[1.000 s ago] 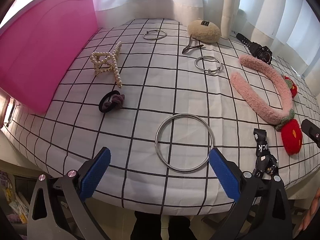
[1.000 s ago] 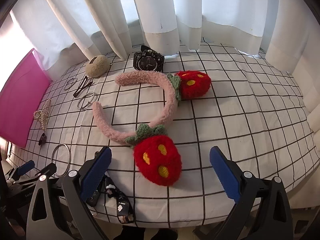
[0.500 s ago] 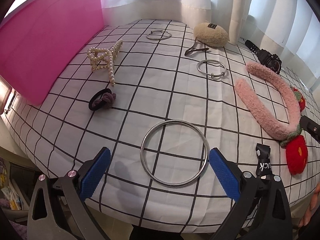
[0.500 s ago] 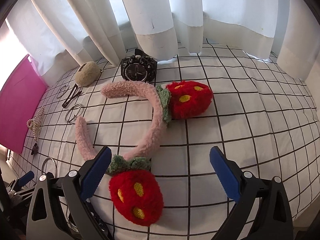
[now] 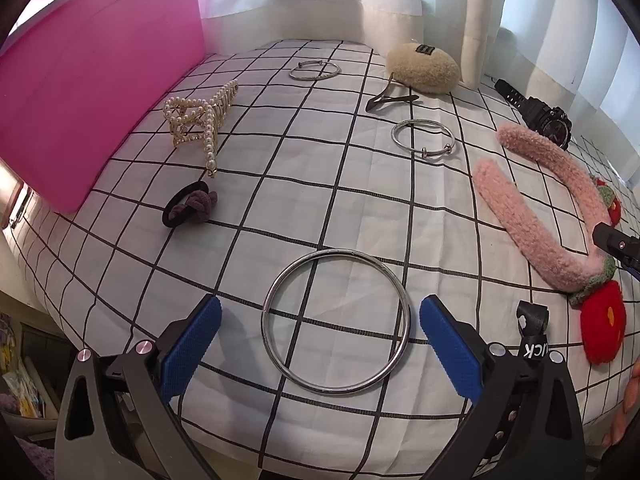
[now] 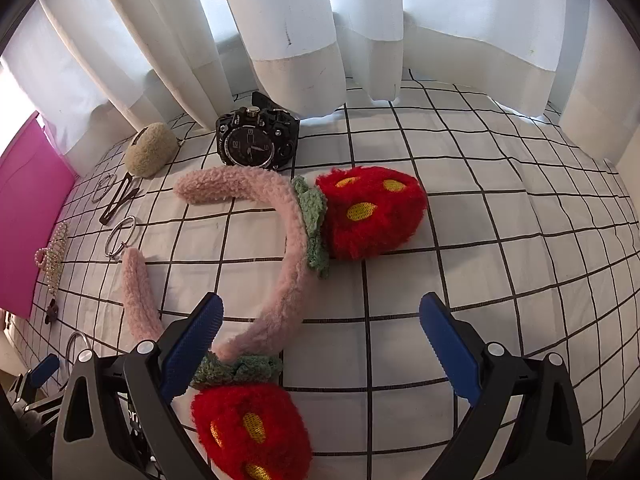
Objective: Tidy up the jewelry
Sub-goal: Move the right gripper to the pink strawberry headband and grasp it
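My left gripper (image 5: 320, 344) is open, its blue pads on either side of a large silver ring (image 5: 276, 300) lying flat on the checked cloth. My right gripper (image 6: 320, 344) is open over a pink fuzzy headband (image 6: 288, 264) with two red strawberry pompoms (image 6: 372, 212); the near pompom (image 6: 248, 428) lies by its left pad. The headband also shows in the left wrist view (image 5: 532, 216). A pearl hair claw (image 5: 200, 120), a dark hair tie (image 5: 188, 206), two silver bangles (image 5: 424, 138) (image 5: 316, 70) and a black watch (image 6: 256, 144) lie further back.
A pink box (image 5: 92, 92) stands along the left side. A beige fluffy clip (image 5: 424, 68) and a dark hair clip (image 5: 388, 100) lie near the white curtains (image 6: 296, 24). A black strap with letters (image 5: 534, 336) lies by the front edge of the table.
Both grippers have moved forward over the table. The large ring now sits between the left pads. The headband's near pompom has come under the right gripper's left pad.
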`<state>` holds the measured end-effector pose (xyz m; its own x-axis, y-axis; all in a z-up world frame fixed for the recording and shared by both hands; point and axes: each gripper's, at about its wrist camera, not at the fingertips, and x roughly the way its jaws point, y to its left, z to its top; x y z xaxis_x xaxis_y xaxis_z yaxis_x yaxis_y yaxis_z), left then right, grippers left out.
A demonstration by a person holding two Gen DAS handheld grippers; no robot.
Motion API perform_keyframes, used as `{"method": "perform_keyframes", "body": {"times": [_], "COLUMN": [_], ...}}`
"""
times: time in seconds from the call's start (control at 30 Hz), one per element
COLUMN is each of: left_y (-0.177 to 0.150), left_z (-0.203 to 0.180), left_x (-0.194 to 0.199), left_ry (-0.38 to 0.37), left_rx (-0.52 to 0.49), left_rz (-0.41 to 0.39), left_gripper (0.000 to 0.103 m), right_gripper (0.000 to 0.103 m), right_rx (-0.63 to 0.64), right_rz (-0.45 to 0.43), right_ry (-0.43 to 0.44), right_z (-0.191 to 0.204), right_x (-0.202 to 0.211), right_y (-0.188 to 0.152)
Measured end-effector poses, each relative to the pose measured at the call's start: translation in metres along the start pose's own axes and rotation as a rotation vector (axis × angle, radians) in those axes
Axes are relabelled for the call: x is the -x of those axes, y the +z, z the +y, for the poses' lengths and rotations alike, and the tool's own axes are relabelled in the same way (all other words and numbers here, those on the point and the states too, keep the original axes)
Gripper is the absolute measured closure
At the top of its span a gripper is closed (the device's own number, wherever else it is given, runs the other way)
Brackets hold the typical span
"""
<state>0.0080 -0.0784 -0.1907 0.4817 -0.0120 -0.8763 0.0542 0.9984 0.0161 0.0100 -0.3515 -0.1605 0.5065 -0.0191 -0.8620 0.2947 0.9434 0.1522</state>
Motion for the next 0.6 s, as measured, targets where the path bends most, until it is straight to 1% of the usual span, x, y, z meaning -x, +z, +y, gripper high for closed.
{"method": "perform_keyframes", "body": {"times": [0.07, 0.27, 0.4, 0.6], "left_y": [-0.002, -0.007, -0.009, -0.013], "left_z": [0.002, 0.001, 0.001, 0.002], "left_x": [-0.001, 0.000, 0.000, 0.002], "left_ry": [-0.014, -0.010, -0.008, -0.005], "left_rx": [0.012, 0.014, 0.017, 0.008], "left_rz": [-0.011, -0.057, -0.069, -0.098], "left_gripper": [0.005, 0.005, 0.005, 0.005], "right_gripper": [0.009, 0.009, 0.009, 0.008], "right_rx": [0.005, 0.015, 0.072, 0.094], "right_rz": [0.006, 0.042, 0.036, -0.016], "right_ry": [-0.008, -0.046, -0.112, -0.107], "right_z": [0.000, 0.002, 0.010, 0.013], "right_x": [-0.003, -0.018, -0.023, -0.023], "right_y": [0.002, 0.004, 0.002, -0.004]}}
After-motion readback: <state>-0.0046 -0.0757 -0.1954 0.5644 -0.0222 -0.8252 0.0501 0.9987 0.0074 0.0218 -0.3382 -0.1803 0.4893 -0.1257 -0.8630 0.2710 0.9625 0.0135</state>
